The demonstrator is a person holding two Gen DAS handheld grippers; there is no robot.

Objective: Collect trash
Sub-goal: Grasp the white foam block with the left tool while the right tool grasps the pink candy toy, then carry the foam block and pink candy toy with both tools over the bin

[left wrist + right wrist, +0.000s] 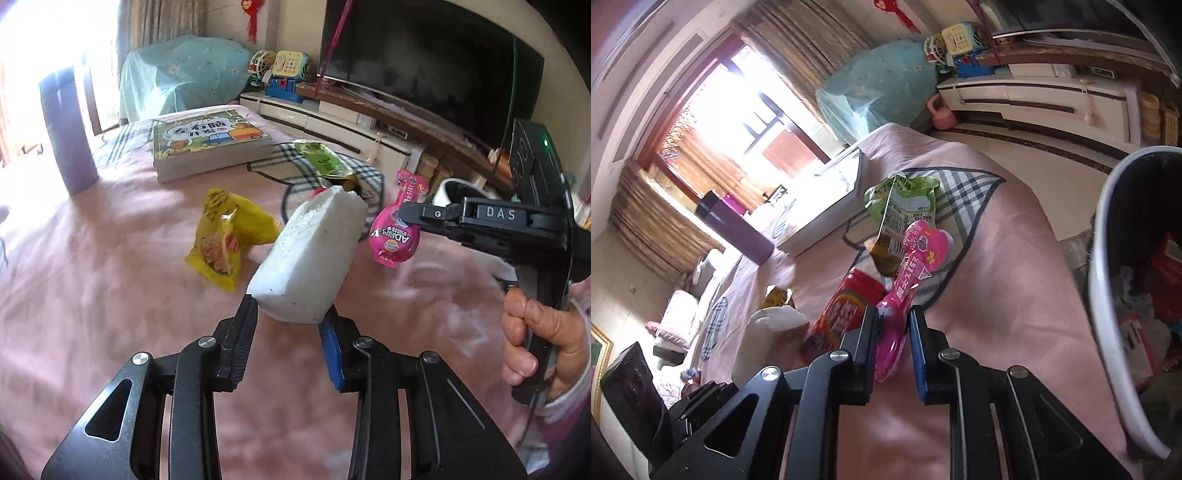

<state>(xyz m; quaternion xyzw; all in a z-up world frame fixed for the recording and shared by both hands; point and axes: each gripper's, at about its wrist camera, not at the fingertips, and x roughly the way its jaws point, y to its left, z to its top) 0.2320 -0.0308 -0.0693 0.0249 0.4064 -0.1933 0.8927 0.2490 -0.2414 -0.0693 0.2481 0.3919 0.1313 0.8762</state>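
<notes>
My left gripper (290, 310) is shut on a white foam block (310, 258) and holds it above the pink table cover (92, 295). My right gripper (894, 317) is shut on a pink drink pouch (908, 273); in the left wrist view the pouch (395, 232) hangs from that gripper to the right of the foam. A yellow snack bag (225, 236) lies on the cover left of the foam. A green wrapper (325, 158) lies on a checked cloth (280, 162) behind. A red wrapper (846, 306) lies beside the pouch. A white-rimmed bin (1108, 295) with trash in it stands at the right.
A stack of books (210, 144) and a purple cup (66, 129) stand at the back of the table. A TV cabinet (332, 118) with toys and a TV (424, 62) lies beyond. The foam block also shows at the lower left of the right wrist view (768, 339).
</notes>
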